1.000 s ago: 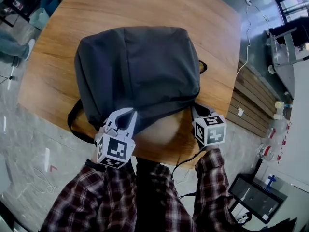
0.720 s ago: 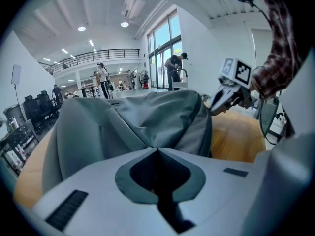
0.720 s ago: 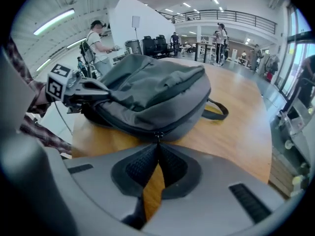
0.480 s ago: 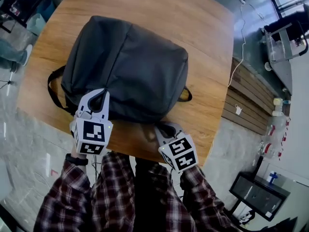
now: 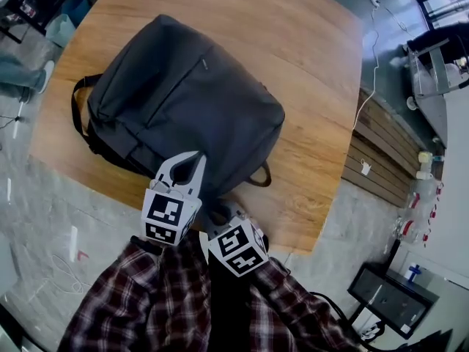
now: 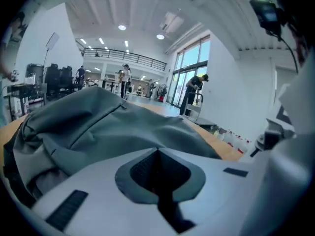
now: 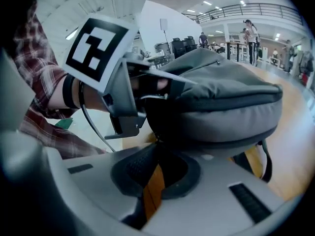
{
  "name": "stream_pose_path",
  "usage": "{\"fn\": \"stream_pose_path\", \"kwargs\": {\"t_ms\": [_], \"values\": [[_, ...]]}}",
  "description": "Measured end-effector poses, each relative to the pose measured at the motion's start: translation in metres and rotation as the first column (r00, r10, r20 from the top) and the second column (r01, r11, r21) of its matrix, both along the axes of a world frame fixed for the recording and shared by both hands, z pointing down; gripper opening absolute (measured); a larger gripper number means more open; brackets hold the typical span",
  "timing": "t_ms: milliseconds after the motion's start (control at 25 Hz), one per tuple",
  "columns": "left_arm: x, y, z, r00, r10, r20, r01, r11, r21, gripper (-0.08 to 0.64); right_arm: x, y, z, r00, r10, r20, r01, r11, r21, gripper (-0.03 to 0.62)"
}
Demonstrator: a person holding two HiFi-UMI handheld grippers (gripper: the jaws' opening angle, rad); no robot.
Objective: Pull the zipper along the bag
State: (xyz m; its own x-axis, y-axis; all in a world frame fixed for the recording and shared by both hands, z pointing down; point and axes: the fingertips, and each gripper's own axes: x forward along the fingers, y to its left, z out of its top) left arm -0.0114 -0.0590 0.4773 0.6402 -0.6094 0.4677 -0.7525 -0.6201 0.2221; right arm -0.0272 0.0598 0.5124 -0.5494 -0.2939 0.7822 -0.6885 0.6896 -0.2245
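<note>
Fingers [image 6: 98, 200] pinching bag [image 5: 183, 94] edge, zipper pull hidden

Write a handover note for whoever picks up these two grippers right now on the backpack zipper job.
Left gripper: jaws together, tips against the backpack fabric at its near edge.
Right gripper: jaws together at the bag's near corner; whether they pinch a zipper pull is unclear.
Backpack lies flat on the wooden table.
Done: no opened zipper visible. Left: pull the zipper along.
</note>
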Motion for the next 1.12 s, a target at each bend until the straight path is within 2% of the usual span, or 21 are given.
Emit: {"fn": "stream_pose_path", "kwargs": {"t_ms": [80,320,680,1120], "values": [[0.006,0.006,-0.001,0.999,0.047,0.022,-0.048,0.998,0.033,0.011,0.004,-0.001,0.002,0.999,-0.023,-0.026,0.023,1.000,0.013,0.015],[0.009,0.008,0.005,0.994,0.086,0.062,-0.088,0.996,0.026,0.011,0.026,-0.006,0.004,0.997,-0.041,-0.072,0.044,0.999,0.032,0.017],[0.012,0.013,0.009,0.985,0.136,0.109,-0.141,0.989,0.040,0.010,0.119,-0.037,-0.003,0.984,0.112,-0.139,-0.103,0.992,0.073,0.016],[0.016,0.022,0.013,0.964,0.200,0.173,-0.215,0.974,0.071,0.009,0.181,-0.099,0.002,0.954,0.241,-0.176,-0.223,0.968,0.117,0.017]]}}
